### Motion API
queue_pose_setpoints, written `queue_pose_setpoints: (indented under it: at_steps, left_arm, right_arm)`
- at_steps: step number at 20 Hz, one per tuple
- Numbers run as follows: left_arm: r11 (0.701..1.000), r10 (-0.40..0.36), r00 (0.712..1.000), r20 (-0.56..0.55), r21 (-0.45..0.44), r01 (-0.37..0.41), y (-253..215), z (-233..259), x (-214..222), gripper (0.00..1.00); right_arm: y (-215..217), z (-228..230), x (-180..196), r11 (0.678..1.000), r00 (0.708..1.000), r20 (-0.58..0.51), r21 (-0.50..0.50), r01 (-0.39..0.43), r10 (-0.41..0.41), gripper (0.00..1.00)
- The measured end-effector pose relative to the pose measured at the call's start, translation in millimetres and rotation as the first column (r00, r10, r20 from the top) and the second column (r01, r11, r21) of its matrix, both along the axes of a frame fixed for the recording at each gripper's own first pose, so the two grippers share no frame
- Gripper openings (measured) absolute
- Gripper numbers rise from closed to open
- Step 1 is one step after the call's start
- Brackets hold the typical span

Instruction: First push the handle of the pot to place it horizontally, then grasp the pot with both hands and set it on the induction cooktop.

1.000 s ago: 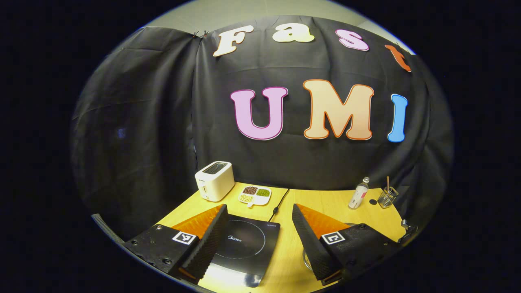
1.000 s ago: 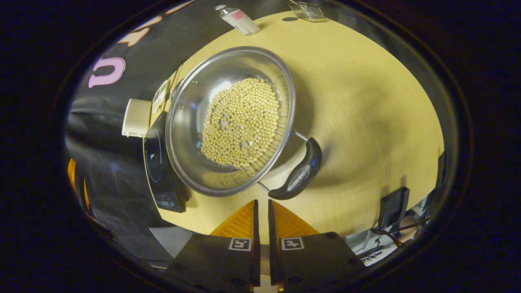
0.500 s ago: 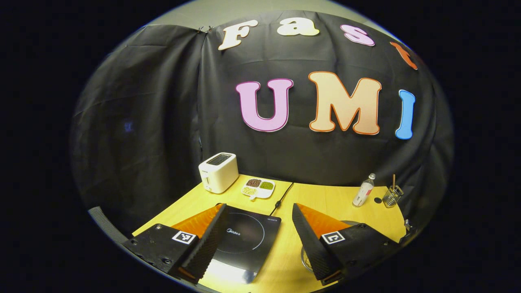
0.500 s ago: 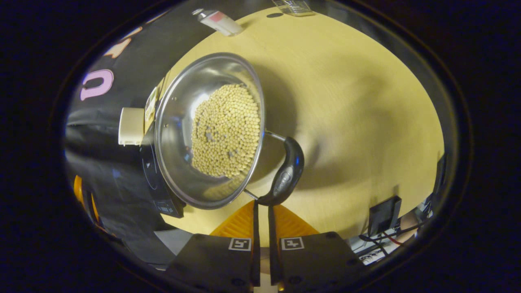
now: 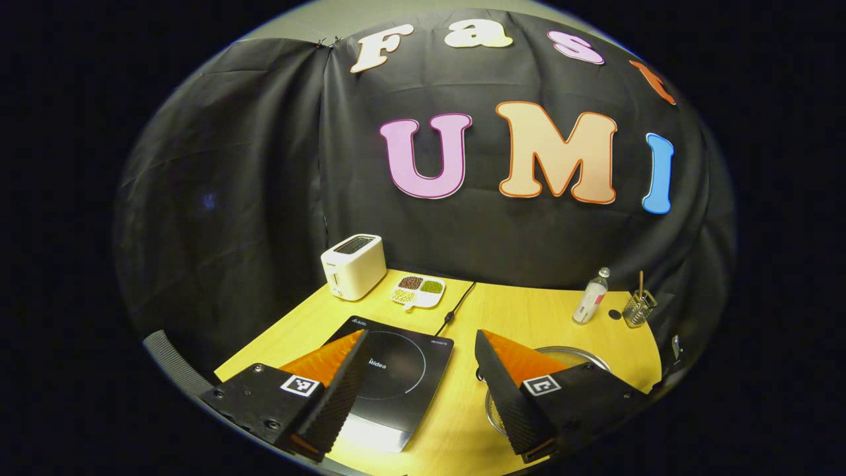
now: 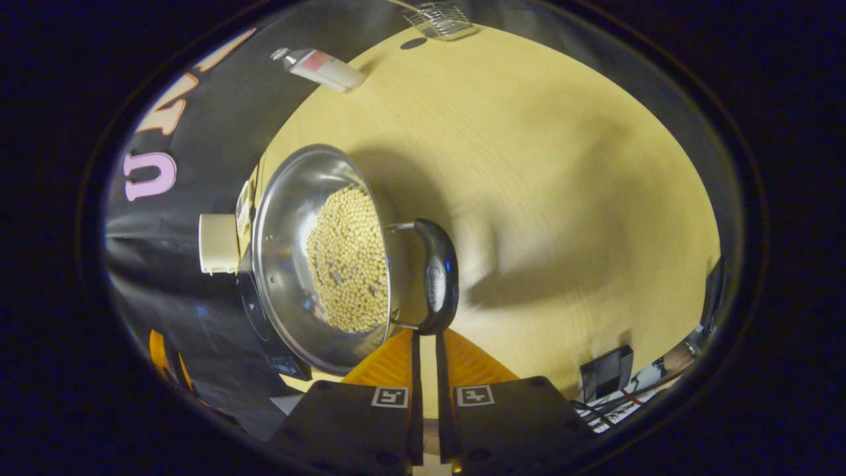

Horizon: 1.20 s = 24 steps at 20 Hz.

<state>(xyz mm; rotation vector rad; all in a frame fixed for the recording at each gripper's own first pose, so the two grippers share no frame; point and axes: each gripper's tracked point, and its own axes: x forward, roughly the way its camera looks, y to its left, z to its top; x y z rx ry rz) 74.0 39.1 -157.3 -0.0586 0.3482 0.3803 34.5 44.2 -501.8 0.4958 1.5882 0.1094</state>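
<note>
- The wooden table (image 6: 542, 165) carries everything; in the left gripper view its yellow top (image 5: 529, 317) runs back to the black cloth wall.
- The stainless steel pot (image 6: 297, 264) sits on the table just beside the induction cooktop, with a bed of pale soybeans (image 6: 344, 258) in its bottom. In the left gripper view its rim (image 5: 575, 352) peeks from behind the left gripper's right-hand finger.
- The black induction cooktop (image 5: 396, 370) lies flat on the table with nothing on its glass; in the right gripper view a dark strip of it (image 6: 254, 317) shows past the pot's far side.
- The left gripper (image 5: 418, 344) hangs above the table with its jaws spread wide, the cooktop seen in the gap between them.
- The right gripper (image 6: 423, 334) has its jaws pressed nearly together with only a thin slit between, nothing pinched. Its tips meet the lower end of the pot's black side handle (image 6: 436, 274).
- A white toaster (image 5: 353, 266) stands at the back left of the table.
- A white divided dish (image 5: 418, 291) of beans lies just beside the toaster.
- A small plastic bottle (image 5: 590, 304) stands at the back right, near a glass holder (image 5: 638, 308) with a stick in it.
</note>
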Motion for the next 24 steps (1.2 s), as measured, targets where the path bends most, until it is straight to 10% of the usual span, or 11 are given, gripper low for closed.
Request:
queue_pose_setpoints:
  at_steps: [19,24]
  left_arm:
    - [0.999,0.043,0.998,-0.056,-0.023,-0.044,6,-16,-18,0.94]
    - [0.997,-0.012,0.998,-0.059,-0.075,0.008,-10,-28,-10,0.94]
  right_arm:
    - [-20,11,45,0.999,0.992,0.125,-0.026,-0.023,0.026,0.02]
    - [-17,51,45,0.997,0.981,0.193,0.055,-0.047,0.035,0.61]
